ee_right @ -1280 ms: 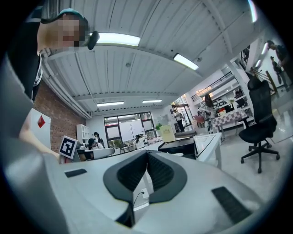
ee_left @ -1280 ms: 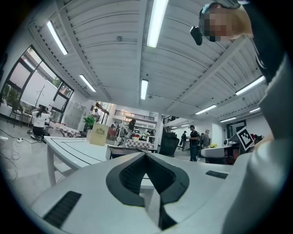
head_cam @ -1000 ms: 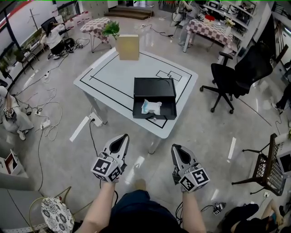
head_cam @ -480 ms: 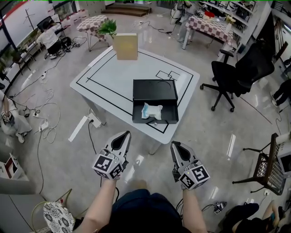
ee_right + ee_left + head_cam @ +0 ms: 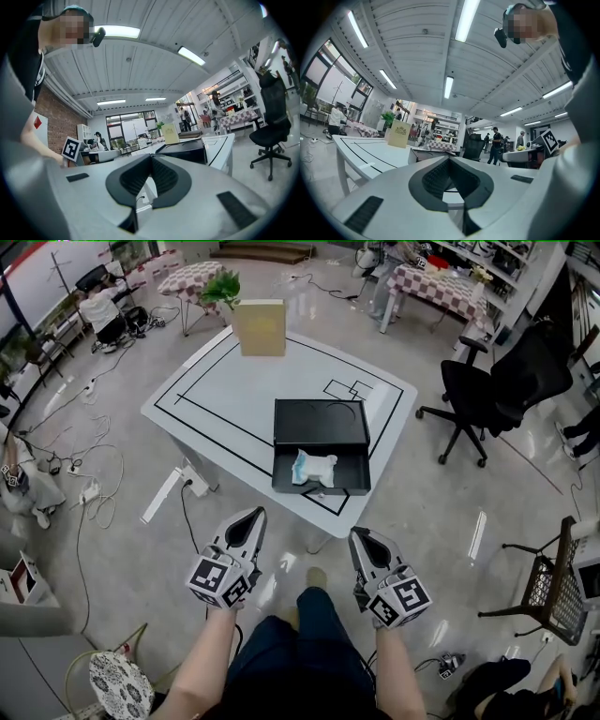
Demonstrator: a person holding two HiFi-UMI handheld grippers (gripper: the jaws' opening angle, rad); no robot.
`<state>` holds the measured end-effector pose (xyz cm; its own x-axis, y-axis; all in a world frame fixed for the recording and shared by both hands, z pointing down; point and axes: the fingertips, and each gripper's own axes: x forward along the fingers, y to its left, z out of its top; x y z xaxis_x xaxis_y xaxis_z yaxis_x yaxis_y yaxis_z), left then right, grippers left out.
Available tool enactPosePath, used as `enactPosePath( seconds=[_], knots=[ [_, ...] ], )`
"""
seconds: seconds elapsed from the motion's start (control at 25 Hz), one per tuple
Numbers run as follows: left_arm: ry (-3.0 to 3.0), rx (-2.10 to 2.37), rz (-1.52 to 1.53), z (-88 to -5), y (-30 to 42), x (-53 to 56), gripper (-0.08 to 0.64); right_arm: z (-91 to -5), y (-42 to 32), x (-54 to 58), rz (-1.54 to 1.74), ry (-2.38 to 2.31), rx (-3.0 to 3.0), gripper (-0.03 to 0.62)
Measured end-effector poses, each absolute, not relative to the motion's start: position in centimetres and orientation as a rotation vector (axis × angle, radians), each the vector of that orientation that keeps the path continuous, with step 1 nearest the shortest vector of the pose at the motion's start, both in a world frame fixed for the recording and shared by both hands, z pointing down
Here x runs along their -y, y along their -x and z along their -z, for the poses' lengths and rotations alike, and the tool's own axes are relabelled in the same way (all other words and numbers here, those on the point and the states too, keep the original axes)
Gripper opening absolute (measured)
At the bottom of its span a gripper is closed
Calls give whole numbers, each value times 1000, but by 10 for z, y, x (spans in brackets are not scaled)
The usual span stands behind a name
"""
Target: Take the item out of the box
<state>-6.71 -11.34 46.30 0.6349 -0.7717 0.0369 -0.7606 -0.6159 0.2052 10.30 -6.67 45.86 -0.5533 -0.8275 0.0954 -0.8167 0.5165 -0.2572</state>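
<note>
Figure: a person is standing short of the white table (image 5: pixel 225 390), holding the left gripper (image 5: pixel 251 514) and the right gripper (image 5: pixel 361 535) side by side over the floor, well apart from the table. Both pairs of jaws are resting together at the tips with nothing between them (each gripper view is showing only the room beyond). The black box (image 5: pixel 320 422) is lying open near the table's front edge, and the item (image 5: pixel 312 467), a pale wrapped packet, is lying inside its nearer half. A tan carton (image 5: pixel 260 327) is standing at the far edge.
</note>
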Motion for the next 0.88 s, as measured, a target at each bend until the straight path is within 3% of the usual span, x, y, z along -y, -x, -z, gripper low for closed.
enactPosePath(
  seconds=[0.88],
  knots=[
    [-2579,1339,35,-499,56,195,8,-499,-73,183,346,1293,-3217,6]
  ],
)
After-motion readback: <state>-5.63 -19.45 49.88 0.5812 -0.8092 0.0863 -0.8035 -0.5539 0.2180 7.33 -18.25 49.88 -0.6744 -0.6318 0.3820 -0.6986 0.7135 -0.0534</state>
